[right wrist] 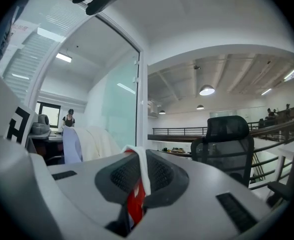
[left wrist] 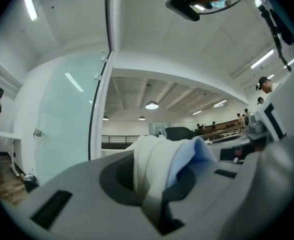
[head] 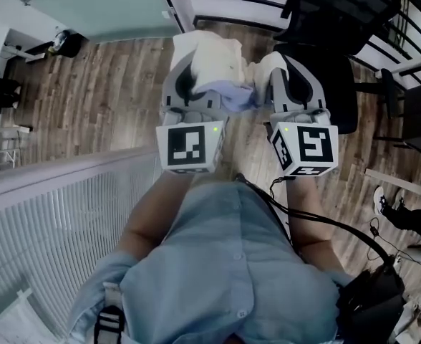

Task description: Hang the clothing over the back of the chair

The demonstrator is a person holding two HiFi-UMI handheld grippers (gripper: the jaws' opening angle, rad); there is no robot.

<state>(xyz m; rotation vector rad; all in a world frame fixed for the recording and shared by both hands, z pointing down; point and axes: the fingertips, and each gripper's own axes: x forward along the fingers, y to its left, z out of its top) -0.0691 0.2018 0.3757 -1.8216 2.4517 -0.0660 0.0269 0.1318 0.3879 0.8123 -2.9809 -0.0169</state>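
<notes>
at far left a white slatted railing (head: 46,221) edges the brown wood-plank floor (head: 103,84), which lies open ahead. the smooth grey plastic left gripper (head: 200,77) has its jaws nearly together, pinching a thick fold of the soft cream and pale blue garment (head: 210,52). the bunched cloth hangs in the air between both grippers, above the floor. the right gripper (head: 288,70) is clamped almost fully together on a thin white hem with a red patch. further right stands the black mesh-backed office chair (head: 332,27), the garment not on it.
</notes>
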